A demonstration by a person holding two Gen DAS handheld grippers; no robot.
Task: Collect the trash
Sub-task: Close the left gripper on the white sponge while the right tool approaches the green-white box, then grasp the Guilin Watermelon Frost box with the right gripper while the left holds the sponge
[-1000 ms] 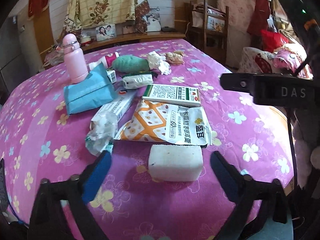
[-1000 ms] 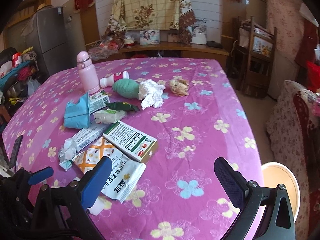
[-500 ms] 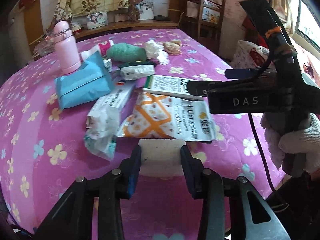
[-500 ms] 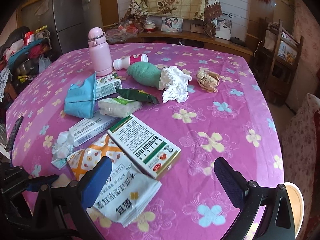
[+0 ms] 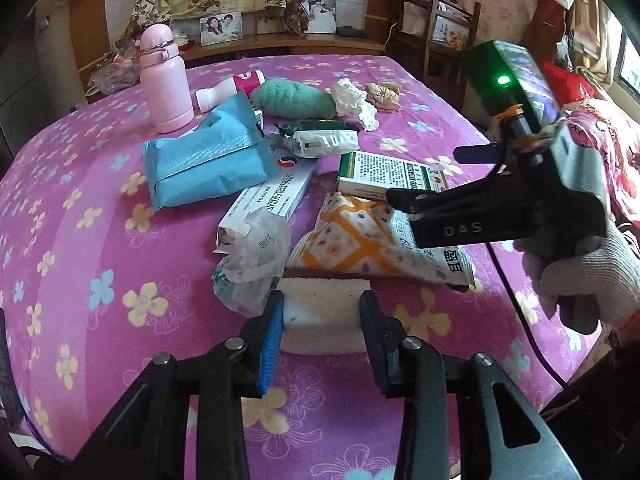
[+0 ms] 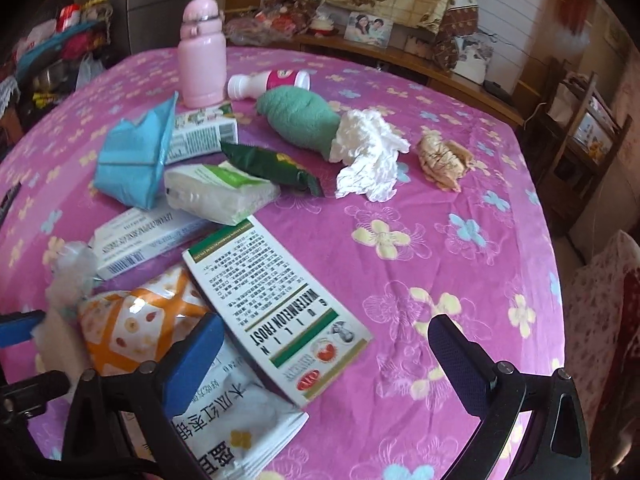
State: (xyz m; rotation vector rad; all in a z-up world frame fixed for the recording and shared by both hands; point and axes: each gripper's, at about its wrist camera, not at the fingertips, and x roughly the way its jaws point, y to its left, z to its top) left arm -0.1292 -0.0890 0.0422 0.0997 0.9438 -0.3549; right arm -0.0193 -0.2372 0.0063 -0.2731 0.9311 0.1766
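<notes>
Left wrist view is showing the left gripper (image 5: 322,314) clamping the white foam block (image 5: 323,312) at the table's (image 5: 60,240) near edge, needing a straight lift clear of the orange snack bag (image 5: 372,240), whose far end the wide-open right gripper (image 6: 324,356) is hiding.

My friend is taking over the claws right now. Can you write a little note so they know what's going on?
Left claw: squeezed shut on the white sponge at the near table edge; its jaws just closed on it.
Right claw: open, holding nothing, over the green-and-white box and the orange packet.
Spread over the pink tablecloth: blue pack, long white box, crumpled tissue, brown wad, green wrapper.
Done: sponge gripped, not yet binned.
Left: carry the sponge off, then collect the rest. No bin is in view.
</notes>
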